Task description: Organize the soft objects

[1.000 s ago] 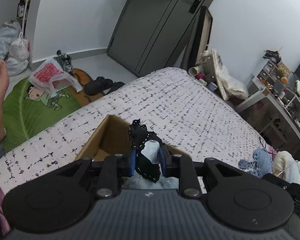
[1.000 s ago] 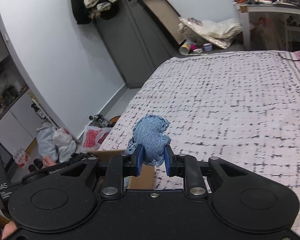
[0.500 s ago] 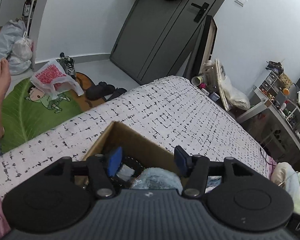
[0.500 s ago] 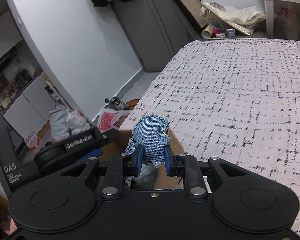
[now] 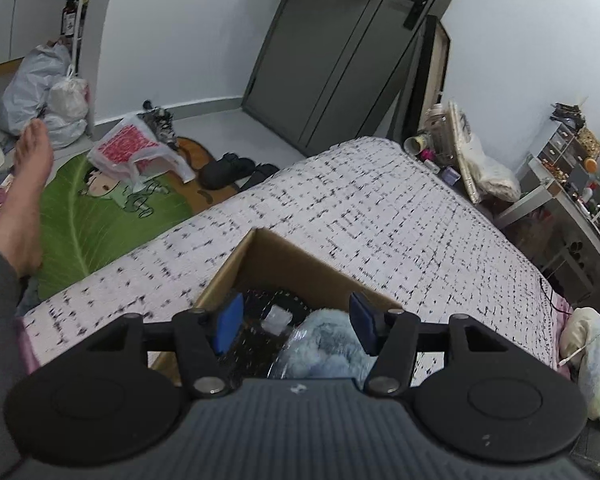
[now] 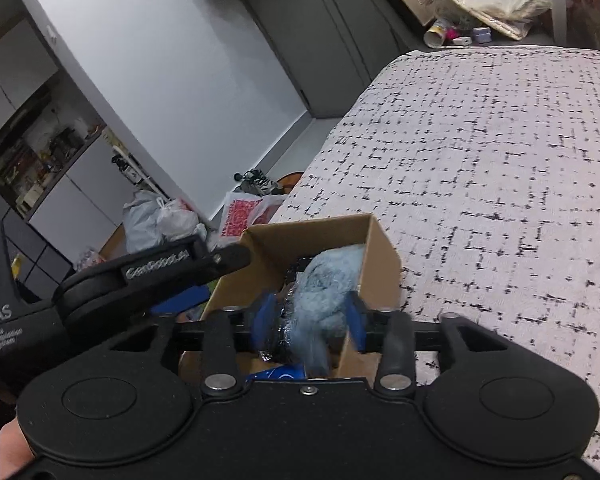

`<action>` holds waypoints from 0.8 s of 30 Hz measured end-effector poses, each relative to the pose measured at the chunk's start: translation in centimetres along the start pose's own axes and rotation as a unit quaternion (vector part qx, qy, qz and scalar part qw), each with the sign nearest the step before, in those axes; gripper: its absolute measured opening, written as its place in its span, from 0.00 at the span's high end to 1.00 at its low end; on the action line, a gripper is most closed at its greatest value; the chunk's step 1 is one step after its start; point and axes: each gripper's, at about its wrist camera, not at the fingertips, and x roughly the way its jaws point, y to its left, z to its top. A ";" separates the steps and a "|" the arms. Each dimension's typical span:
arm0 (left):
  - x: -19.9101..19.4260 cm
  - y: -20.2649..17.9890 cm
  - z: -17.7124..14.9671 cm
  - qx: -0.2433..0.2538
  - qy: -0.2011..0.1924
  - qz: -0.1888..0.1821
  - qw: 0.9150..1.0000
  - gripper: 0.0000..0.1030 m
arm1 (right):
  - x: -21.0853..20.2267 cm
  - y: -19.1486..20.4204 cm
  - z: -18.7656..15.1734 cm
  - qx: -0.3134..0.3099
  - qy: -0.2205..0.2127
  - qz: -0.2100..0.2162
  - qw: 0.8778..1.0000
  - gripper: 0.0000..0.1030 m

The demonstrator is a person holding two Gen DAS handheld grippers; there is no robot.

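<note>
A brown cardboard box [image 5: 284,260] stands on the checked bedspread; it also shows in the right wrist view [image 6: 376,256]. Inside lie a black lacy item [image 5: 256,336] with a white tag and a light blue fluffy item [image 5: 324,352], which also shows in the right wrist view [image 6: 324,284]. My left gripper [image 5: 296,320] is open and empty above the box. My right gripper [image 6: 310,320] is open over the box, its blue pads either side of the fluffy item. The blue denim piece is blurred among the box contents below it.
The checked bedspread [image 5: 380,216] stretches beyond the box. A pile of pale soft items [image 5: 588,344] lies at the bed's right edge. A green mat [image 5: 100,216], bags and shoes are on the floor, with a bare foot [image 5: 24,184] at left.
My left gripper opened and dropped the black lacy item into the box. My right gripper moved over the box and opened, releasing the blue denim piece.
</note>
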 end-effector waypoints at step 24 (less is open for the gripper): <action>-6.5 -8.6 -2.9 0.086 0.004 0.000 0.996 0.12 | -11.0 -7.7 2.4 0.037 -0.082 -0.028 0.996 0.16</action>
